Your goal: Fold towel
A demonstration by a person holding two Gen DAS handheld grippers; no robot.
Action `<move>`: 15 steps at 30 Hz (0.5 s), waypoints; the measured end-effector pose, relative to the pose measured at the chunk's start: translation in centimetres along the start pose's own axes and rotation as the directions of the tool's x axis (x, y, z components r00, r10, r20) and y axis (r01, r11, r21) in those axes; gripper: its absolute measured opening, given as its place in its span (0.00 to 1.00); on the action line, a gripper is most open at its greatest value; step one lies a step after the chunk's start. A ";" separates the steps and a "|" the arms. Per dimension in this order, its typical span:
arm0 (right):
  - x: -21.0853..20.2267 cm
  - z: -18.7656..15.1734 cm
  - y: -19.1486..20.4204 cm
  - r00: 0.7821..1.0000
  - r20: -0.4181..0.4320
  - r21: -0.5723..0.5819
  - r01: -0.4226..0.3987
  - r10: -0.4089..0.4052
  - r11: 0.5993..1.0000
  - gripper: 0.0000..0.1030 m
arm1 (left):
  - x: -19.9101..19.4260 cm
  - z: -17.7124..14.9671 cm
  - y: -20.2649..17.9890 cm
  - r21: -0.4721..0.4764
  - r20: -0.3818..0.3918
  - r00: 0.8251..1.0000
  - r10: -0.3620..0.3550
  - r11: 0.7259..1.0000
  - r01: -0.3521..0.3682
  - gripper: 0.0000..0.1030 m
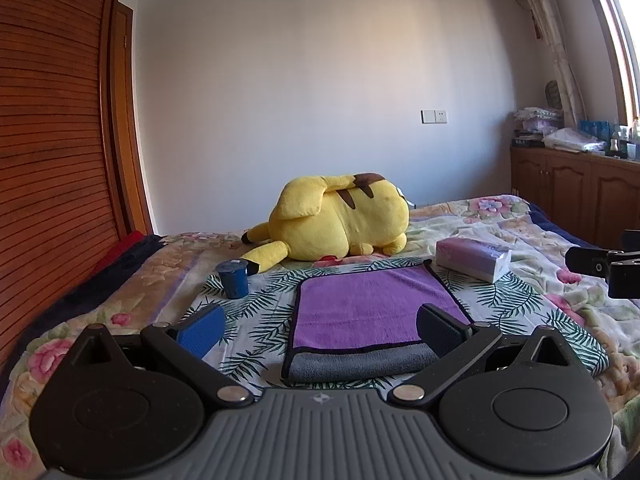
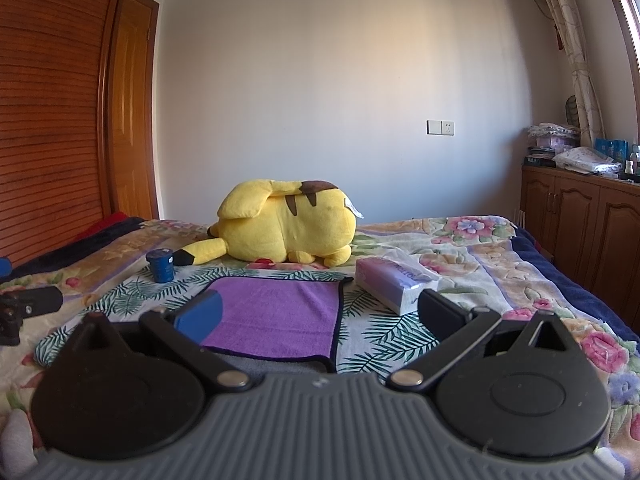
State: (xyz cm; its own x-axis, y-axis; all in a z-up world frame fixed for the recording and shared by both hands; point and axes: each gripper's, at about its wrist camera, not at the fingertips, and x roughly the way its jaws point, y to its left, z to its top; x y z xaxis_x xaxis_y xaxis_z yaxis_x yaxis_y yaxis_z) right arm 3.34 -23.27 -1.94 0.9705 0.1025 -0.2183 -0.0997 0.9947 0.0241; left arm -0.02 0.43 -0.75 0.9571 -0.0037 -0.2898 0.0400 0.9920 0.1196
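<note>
A purple towel (image 1: 360,312) with black trim lies folded on a leaf-print cloth (image 1: 256,312) on the bed, its grey underside showing along the near edge. It also shows in the right wrist view (image 2: 280,316). My left gripper (image 1: 320,330) is open and empty, hovering just before the towel's near edge. My right gripper (image 2: 320,318) is open and empty, over the towel's near right corner. The right gripper's tip shows at the right edge of the left wrist view (image 1: 600,266). The left gripper's tip shows at the left edge of the right wrist view (image 2: 28,308).
A yellow plush toy (image 1: 340,220) lies behind the towel. A blue cup (image 1: 233,278) stands to the towel's left. A tissue pack (image 1: 472,258) lies at its far right corner. A wooden wardrobe (image 1: 48,160) is left, and wooden cabinets (image 1: 580,192) are right.
</note>
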 end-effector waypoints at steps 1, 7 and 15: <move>0.0 -0.1 0.1 1.000 -0.001 0.000 -0.001 0.001 1.000 1.00 | 0.0 0.0 -0.1 0.001 -0.003 1.000 -0.001 1.000 0.001 1.00; 0.4 -0.1 0.3 1.000 -0.017 0.003 -0.004 0.004 1.000 1.00 | 0.1 0.1 -0.4 0.005 -0.026 1.000 -0.004 1.000 0.004 1.00; 0.8 -0.2 0.4 0.999 -0.042 0.007 -0.008 0.008 1.000 1.00 | 0.5 0.1 -0.8 0.020 -0.061 0.998 -0.017 1.000 0.018 1.00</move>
State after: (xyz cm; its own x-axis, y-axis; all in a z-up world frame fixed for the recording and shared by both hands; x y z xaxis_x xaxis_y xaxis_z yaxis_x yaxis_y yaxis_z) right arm 4.05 -22.74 -2.34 0.9596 0.1103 -0.2587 -0.1054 0.9939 0.0329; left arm 0.48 -0.35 -0.87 0.9369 -0.0124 -0.3493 0.0629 0.9891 0.1334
